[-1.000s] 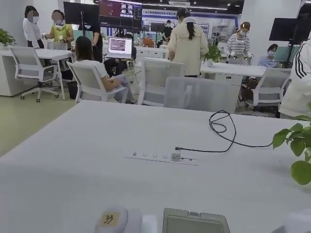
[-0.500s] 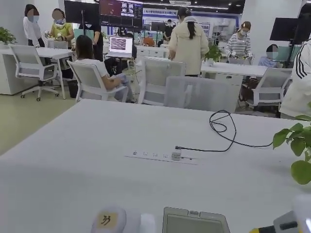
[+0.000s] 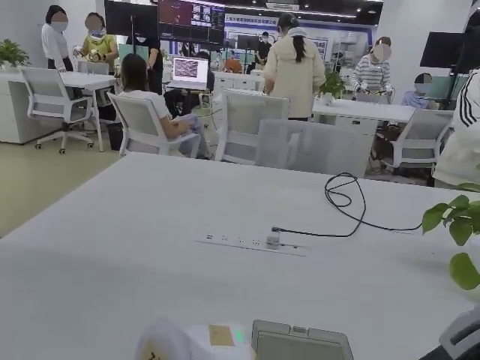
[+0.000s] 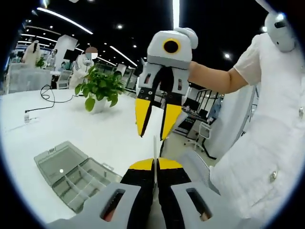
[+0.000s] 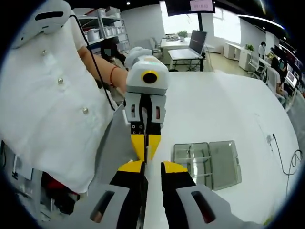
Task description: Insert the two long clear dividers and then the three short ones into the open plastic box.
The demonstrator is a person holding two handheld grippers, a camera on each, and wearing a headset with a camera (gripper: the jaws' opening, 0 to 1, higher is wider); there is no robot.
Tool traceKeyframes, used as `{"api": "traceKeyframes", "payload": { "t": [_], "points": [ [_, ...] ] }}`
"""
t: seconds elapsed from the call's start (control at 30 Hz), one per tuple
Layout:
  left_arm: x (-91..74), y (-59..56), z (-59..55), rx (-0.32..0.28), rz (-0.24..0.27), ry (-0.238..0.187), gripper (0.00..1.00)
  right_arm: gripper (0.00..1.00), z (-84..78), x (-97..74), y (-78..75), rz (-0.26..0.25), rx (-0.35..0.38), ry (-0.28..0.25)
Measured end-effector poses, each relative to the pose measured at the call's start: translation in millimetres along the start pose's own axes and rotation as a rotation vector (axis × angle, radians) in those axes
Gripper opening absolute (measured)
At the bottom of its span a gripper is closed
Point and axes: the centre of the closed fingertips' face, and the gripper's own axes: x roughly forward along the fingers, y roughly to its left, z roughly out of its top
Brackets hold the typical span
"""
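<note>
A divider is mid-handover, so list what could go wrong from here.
1. The clear divider sits edge-on in the shut left gripper, its tip between the right gripper's open jaws; releasing before those close would likely drop it.
2. It is thin and hard to see, so the right jaws may close off-centre and bend it.
3. The head view looks well past the work, with the open box barely at its bottom edge, so aim may suffer.

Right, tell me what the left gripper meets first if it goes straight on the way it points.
Most likely the right gripper: it faces the left gripper head-on, jaws open, just past the clear divider the left one holds. Exact depth is unclear.
</note>
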Motion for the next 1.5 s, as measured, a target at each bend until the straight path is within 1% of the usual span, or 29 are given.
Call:
{"api": "traceKeyframes", "payload": {
  "t": [0.03,0.07,0.1,0.17,0.23,0.37,0.43,0.53,0.8,1.17,1.37,1.5],
  "points": [
    [0.5,-1.2,-0.2,-0.003,-0.002,0.001,0.0,0.14,0.5,2.6,4.1,0.027,0.003,0.002],
    [1.0,-2.9,-0.6,0.002,-0.007,0.002,0.0,0.13,1.2,4.2,5.4,0.035,0.001,0.002],
    [1.0,-4.2,-0.3,0.009,-0.009,-0.001,0.0,0.12,1.4,6.6,9.8,0.056,-0.004,0.009],
    [1.5,-4.6,0.3,0.001,-0.013,-0.005,0.0,0.1,0.0,9.9,13.6,0.076,-0.012,0.024],
    [1.4,-5.8,1.5,0.011,-0.014,-0.013,0.0,0.09,-0.7,12.0,16.7,0.094,-0.013,0.029],
    [2.1,-6.7,3.6,0.008,-0.016,-0.024,0.0,0.06,-4.7,15.2,19.1,0.117,-0.017,0.038],
    [1.8,-6.6,3.8,0.008,-0.016,-0.025,0.0,0.03,-5.3,15.1,19.7,0.125,-0.017,0.037],
    [1.3,-6.4,3.8,0.016,-0.015,-0.025,0.0,0.03,-5.2,15.0,19.7,0.131,-0.016,0.033],
    [1.1,-6.1,1.3,0.052,-0.008,-0.014,0.0,0.03,-6.6,16.9,19.5,0.128,-0.029,0.039],
    [-1.6,-5.7,0.0,0.06,0.006,-0.011,0.0,0.03,-5.4,19.6,18.7,0.114,-0.039,0.041],
    [-6.1,-3.1,-4.0,0.059,0.026,-0.003,0.0,0.03,-5.0,17.7,17.0,0.105,-0.037,0.039],
    [-9.9,2.6,-7.7,0.056,0.053,0.008,0.06,0.03,-5.7,13.8,12.9,0.09,-0.033,0.038]
  ]
}}
